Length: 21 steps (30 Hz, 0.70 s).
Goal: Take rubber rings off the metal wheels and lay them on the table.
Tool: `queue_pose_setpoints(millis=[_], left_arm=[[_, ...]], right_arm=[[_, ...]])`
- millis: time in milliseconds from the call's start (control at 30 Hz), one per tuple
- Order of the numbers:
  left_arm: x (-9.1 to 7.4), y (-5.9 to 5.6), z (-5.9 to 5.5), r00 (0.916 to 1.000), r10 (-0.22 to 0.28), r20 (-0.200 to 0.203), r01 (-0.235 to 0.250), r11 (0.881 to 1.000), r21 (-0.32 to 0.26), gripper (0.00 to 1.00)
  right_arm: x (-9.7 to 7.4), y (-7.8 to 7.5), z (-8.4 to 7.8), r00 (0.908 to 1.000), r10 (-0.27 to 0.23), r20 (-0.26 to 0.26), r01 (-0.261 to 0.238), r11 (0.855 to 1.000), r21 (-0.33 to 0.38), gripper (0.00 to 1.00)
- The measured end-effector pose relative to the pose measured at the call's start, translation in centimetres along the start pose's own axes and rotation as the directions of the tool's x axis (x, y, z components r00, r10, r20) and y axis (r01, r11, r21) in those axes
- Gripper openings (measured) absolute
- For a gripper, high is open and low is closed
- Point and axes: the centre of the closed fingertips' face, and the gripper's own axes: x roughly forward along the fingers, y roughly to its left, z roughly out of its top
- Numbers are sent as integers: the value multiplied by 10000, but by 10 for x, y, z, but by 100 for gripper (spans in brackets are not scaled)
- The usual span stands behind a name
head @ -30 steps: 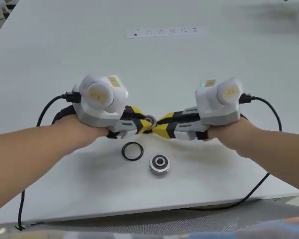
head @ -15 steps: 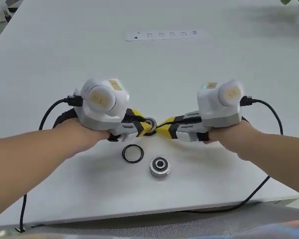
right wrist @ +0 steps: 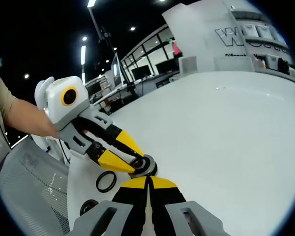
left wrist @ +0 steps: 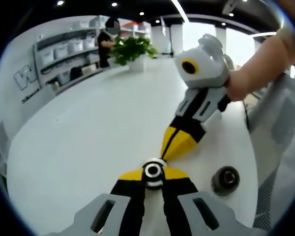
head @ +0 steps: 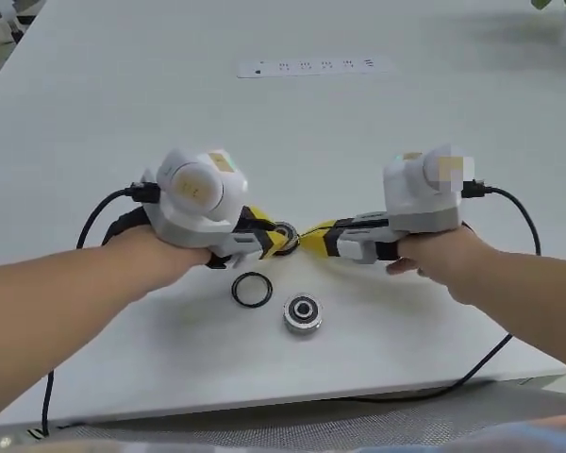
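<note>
My left gripper (head: pixel 275 238) is shut on a small metal wheel (head: pixel 284 233), held a little above the table; the wheel (left wrist: pixel 153 170) sits between its yellow tips. My right gripper (head: pixel 308 238) faces it from the right with jaws shut, its tips (right wrist: pixel 147 181) right at the rim of the wheel (right wrist: pixel 143 164). I cannot tell whether it pinches anything. A loose black rubber ring (head: pixel 252 290) lies flat on the table below the grippers. Beside it stands a second metal wheel (head: pixel 303 312), which is dark (left wrist: pixel 225 180).
The white table (head: pixel 377 132) stretches far ahead, with a white power strip (head: pixel 311 66) near its back. Black cables (head: pixel 495 349) trail from both grippers, the right one over the front edge. Shelves and a potted plant (left wrist: pixel 130 49) stand far off.
My right gripper has drawn slightly to the right, away from the held wheel. The left gripper, the loose ring and the second wheel have stayed put.
</note>
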Motion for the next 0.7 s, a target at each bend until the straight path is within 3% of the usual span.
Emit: queue_pose_setpoints(millis=[33, 67, 133, 300, 700], left_arm=[[0, 0, 0, 10000, 7, -2, -7, 10000, -46, 13], [0, 0, 0, 10000, 8, -1, -8, 10000, -87, 13], [1, 1, 0, 10000, 30, -63, -32, 9999, -164, 13], [2, 1, 0, 9997, 162, -206, -164, 9998, -127, 13], [0, -2, 0, 9993, 281, -241, -282, 9996, -45, 12]], right_arm=[[0, 1, 5, 9995, 61, 302, -75, 9989, 460, 0], [0, 1, 4, 9997, 71, 223, -86, 9977, 673, 0], [1, -1, 2, 9999, -33, 107, 28, 9993, 381, 0], [0, -1, 4, 9994, -84, 325, 50, 9947, 1031, 0], [2, 5, 7, 9993, 151, 341, -191, 9927, 1195, 0]])
